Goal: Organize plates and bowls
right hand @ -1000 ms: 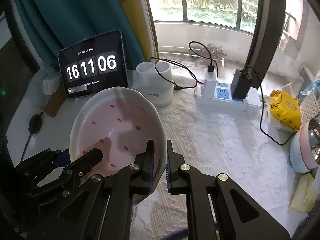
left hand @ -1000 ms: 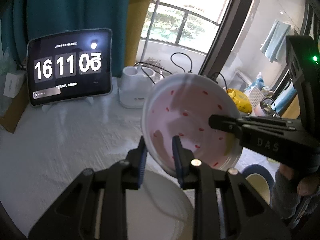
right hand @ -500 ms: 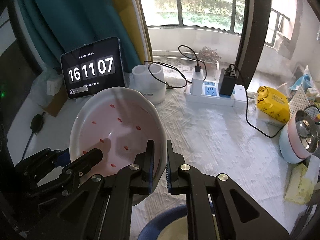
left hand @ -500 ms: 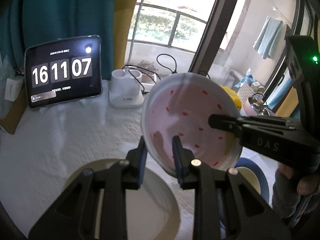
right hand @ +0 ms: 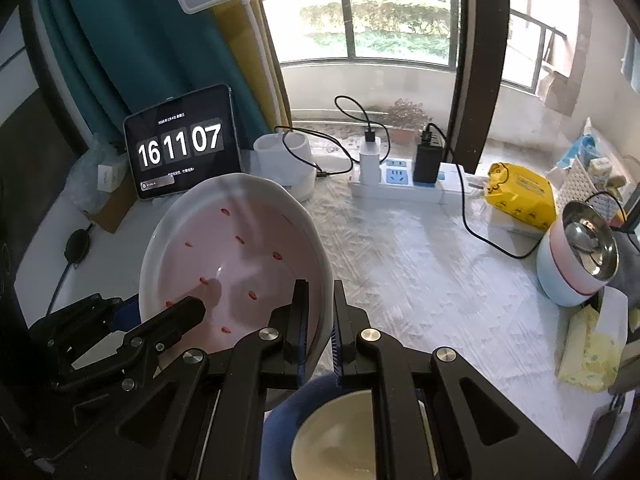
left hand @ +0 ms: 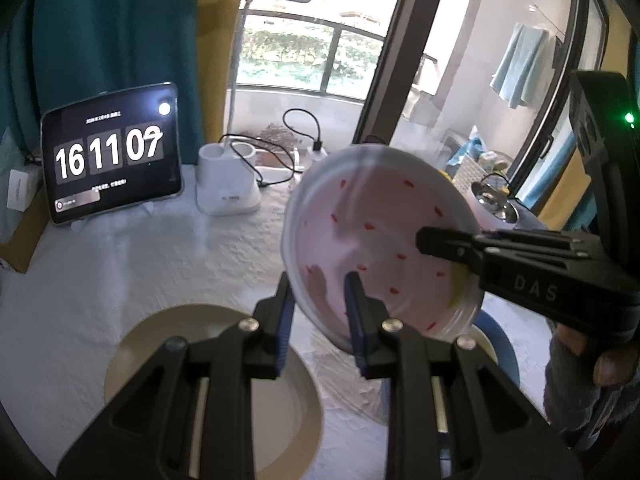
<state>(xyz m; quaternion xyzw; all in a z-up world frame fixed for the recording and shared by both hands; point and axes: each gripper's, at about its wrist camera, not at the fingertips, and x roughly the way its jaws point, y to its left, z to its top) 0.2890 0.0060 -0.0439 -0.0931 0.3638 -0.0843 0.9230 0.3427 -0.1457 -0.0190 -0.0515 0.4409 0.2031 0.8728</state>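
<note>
Your left gripper [left hand: 320, 312] clamps the near rim of the white, pink-lined bowl with red flecks [left hand: 372, 240], held tilted in the air above the white cloth-covered table [left hand: 120, 264]. Only the left wrist view shows the tan-rimmed round plate [left hand: 132, 344] lying below it. Your right gripper [right hand: 320, 320] pinches the same bowl's opposite rim. Only the right wrist view shows the blue bowl with a cream inside [right hand: 332, 436] fully, directly beneath that gripper, and the yellow packet [right hand: 520, 194] farther right.
</note>
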